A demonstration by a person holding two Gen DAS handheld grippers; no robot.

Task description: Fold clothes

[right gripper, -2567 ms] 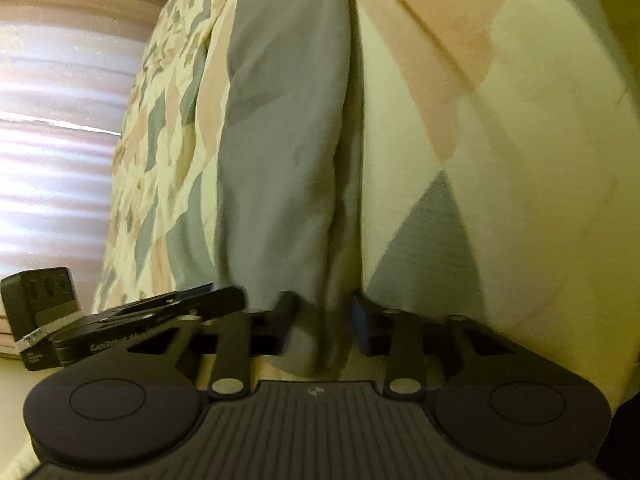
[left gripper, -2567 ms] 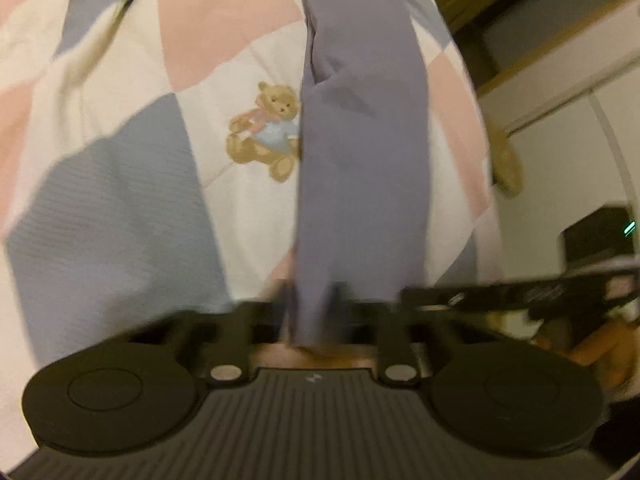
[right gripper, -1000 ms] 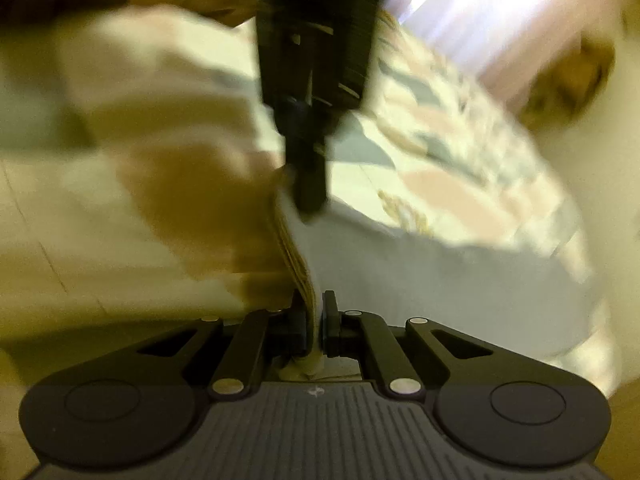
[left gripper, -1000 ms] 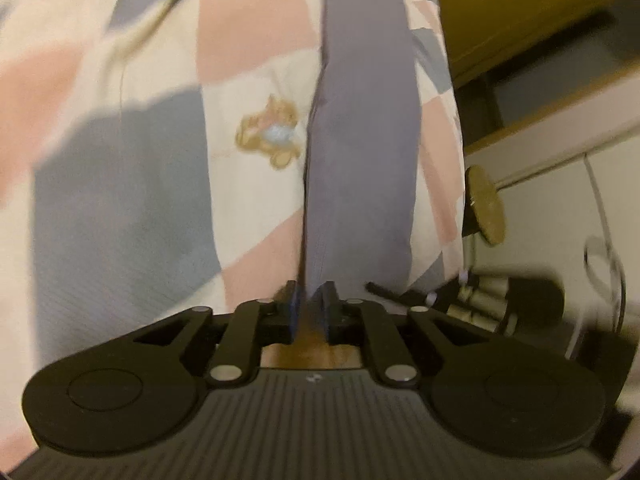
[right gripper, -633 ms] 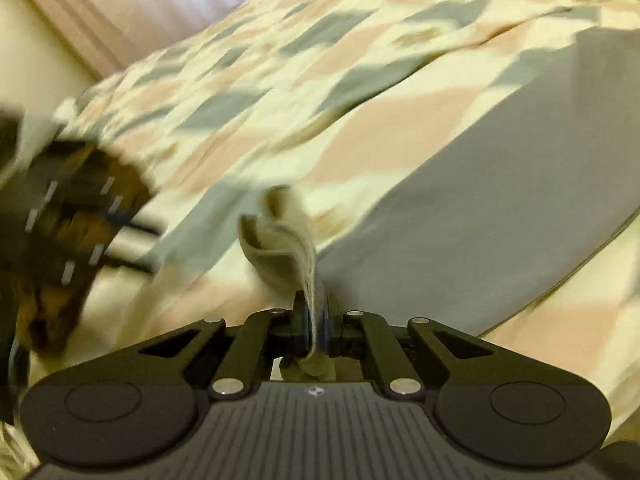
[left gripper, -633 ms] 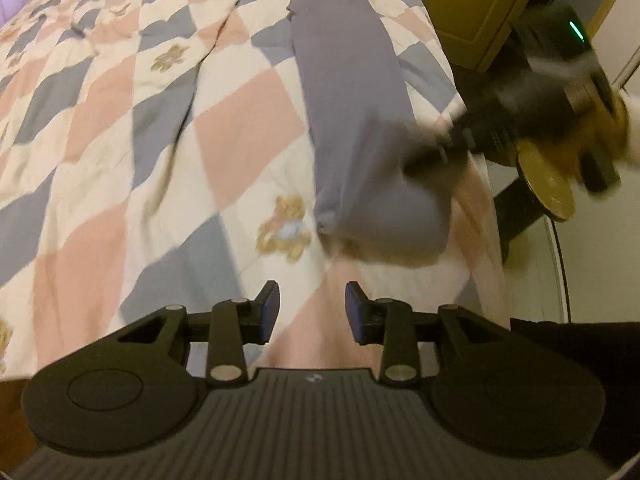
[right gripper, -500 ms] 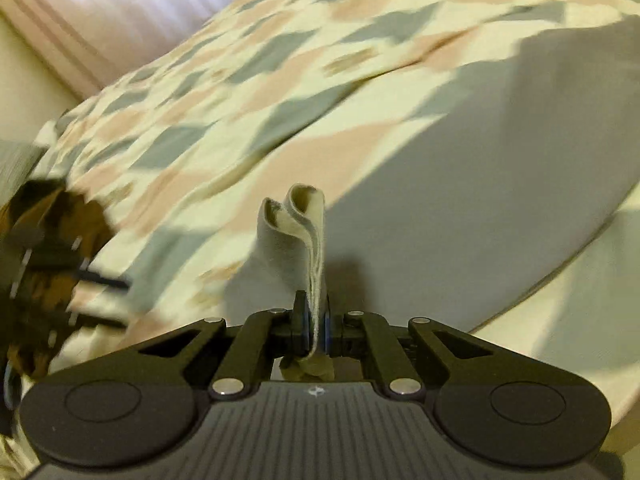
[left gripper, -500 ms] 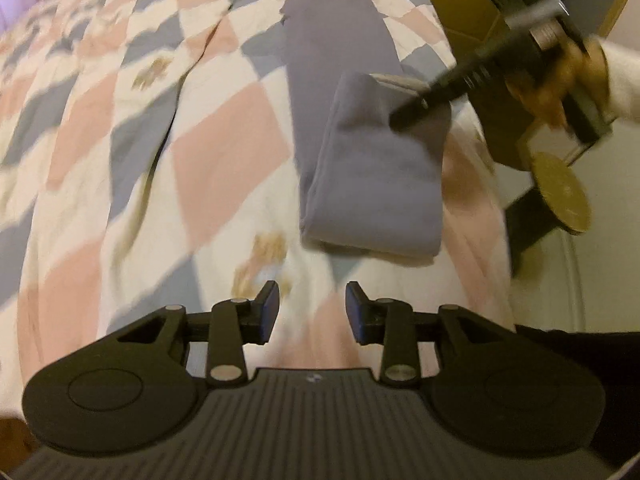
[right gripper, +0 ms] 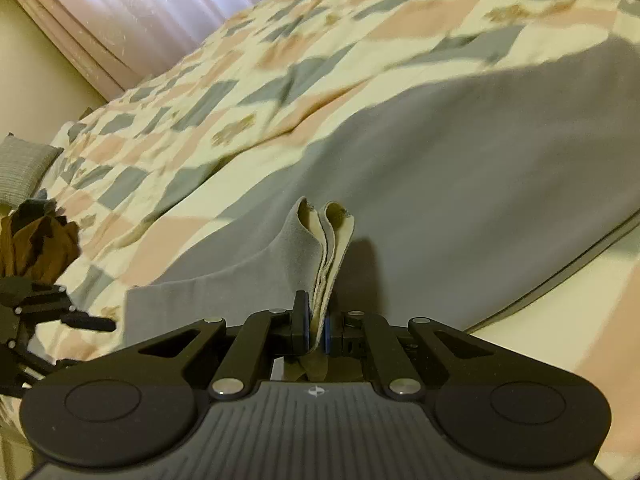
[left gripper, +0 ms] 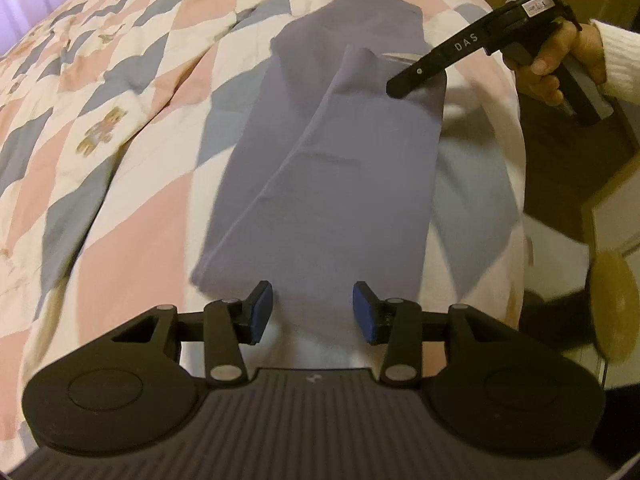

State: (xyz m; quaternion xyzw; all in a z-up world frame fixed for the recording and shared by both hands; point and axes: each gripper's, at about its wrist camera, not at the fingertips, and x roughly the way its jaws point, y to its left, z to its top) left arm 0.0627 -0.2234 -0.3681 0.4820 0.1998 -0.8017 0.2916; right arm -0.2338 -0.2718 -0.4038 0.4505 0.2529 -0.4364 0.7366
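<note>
L hand-held gripper (left gripper: 313, 312): jaws apart, nothing in them; 1 s ago it pinched garment end, so it let go. R hand-held gripper (right gripper: 316, 330): clenched on bunched edge of grey-blue garment (left gripper: 332, 184), carried toward 12 o'clock over lower layer. Garment now doubled on quilted bed (left gripper: 120, 120), fold line at 6 o'clock by L gripper. Judgement: lengthwise fold mid-way; top layer not yet laid flat.

Slate-blue garment (left gripper: 340, 176), plain and unpatterned, cream on its inner face where pinched. Quilt (left gripper: 120, 128) in pink, grey-blue and cream diamonds with small brown teddy bears. Black grippers (left gripper: 312, 314) with blue pads (left gripper: 262, 312). White knitted sleeve (left gripper: 618, 66). Pale pinkish curtain (right gripper: 168, 4). Grey ribbed cushion (right gripper: 20, 168).
</note>
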